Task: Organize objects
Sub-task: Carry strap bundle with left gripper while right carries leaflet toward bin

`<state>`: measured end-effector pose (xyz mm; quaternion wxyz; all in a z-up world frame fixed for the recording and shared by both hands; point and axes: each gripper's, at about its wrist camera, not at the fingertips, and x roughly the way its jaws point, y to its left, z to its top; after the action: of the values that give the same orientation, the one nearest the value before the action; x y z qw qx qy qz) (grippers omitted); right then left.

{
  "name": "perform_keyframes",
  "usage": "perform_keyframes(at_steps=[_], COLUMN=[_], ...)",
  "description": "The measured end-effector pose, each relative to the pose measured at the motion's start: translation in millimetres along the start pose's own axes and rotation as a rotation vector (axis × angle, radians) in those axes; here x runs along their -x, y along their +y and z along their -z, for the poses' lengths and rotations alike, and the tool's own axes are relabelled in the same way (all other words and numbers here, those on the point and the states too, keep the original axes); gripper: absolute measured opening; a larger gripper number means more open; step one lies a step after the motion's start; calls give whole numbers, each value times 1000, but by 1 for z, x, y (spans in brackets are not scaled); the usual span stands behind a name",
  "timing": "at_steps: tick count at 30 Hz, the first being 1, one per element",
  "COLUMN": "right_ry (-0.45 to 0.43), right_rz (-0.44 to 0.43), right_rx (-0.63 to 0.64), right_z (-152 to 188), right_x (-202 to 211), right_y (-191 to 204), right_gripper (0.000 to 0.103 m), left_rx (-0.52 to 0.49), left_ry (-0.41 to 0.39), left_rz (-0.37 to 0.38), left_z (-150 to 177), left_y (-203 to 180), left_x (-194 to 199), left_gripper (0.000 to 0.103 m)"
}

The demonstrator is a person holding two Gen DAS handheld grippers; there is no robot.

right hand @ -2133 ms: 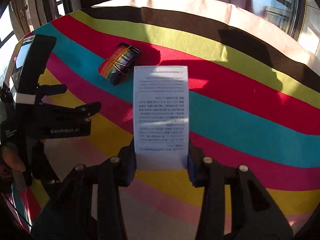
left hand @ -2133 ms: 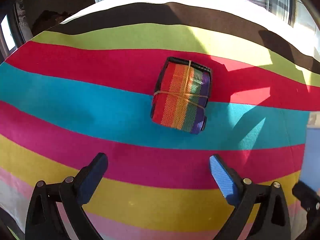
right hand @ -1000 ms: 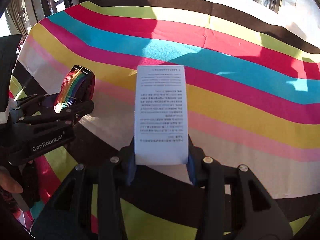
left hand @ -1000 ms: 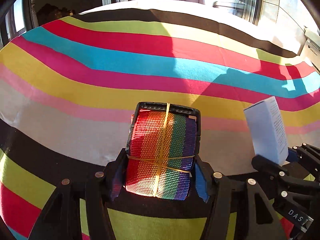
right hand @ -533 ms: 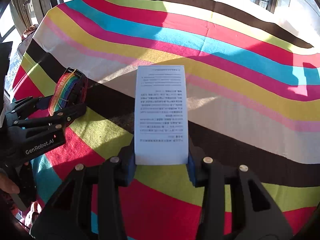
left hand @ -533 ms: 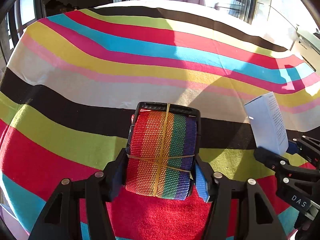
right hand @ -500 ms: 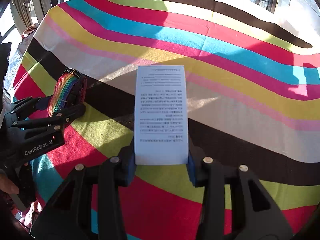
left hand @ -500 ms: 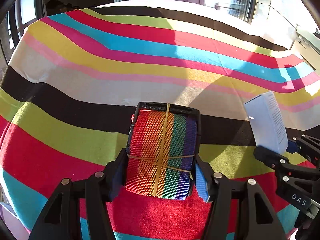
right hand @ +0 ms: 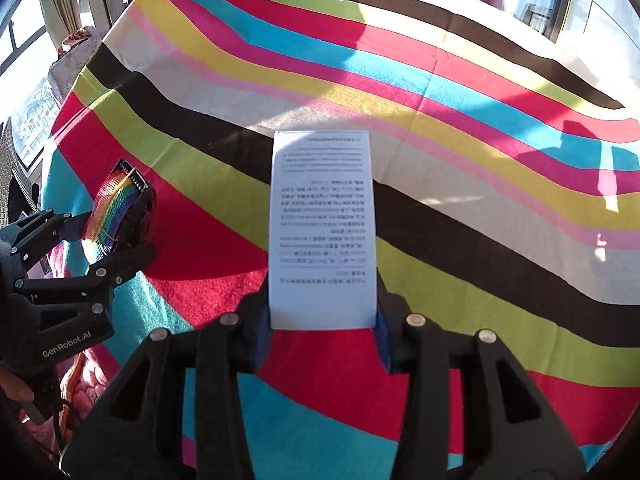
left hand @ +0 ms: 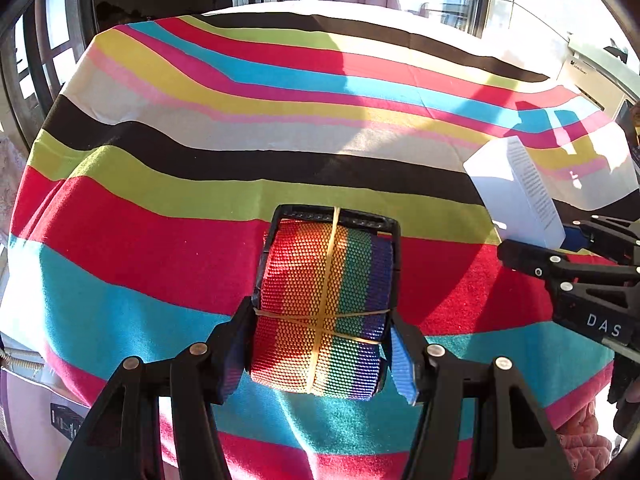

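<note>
Carrying both items clear of the cloth (left hand: 168,248), one clamped in each gripper.

The left gripper (left hand: 320,344) has its jaws closed partway on the strap roll (left hand: 320,304), pads pressing its two sides near the lower end, so the banded roll and buckle project forward beyond the tips. The right gripper (right hand: 322,320) has its jaws set narrow on the box (right hand: 322,232), gripped at its bottom edge with the printed face up and most of its length ahead of the tips. Judgement: end grips leave each item free to be set down first; the box, held low, may pivot.
</note>
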<state>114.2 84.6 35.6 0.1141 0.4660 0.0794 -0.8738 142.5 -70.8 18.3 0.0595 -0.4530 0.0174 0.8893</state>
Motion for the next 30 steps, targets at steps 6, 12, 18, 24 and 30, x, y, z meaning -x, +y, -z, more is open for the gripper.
perform_keyframes(at_steps=[6, 12, 18, 24, 30], right_ry=[-7, -26, -48, -75, -74], right_rz=[-28, -66, -112, -139, -180], right_rx=[53, 125, 241, 387, 529], right_z=[10, 11, 12, 10, 3], right_x=[18, 30, 44, 58, 58], right_y=[23, 55, 98, 142, 191], right_gripper=[46, 46, 46, 46, 46], left_rx=[36, 80, 107, 188, 296], left_ry=[-35, -62, -106, -130, -111], left_rz=[-15, -59, -93, -159, -264], left_z=[18, 35, 55, 74, 106], left_y=[17, 41, 60, 97, 145], left_x=[25, 50, 79, 102, 117], left_gripper=[60, 60, 60, 60, 60])
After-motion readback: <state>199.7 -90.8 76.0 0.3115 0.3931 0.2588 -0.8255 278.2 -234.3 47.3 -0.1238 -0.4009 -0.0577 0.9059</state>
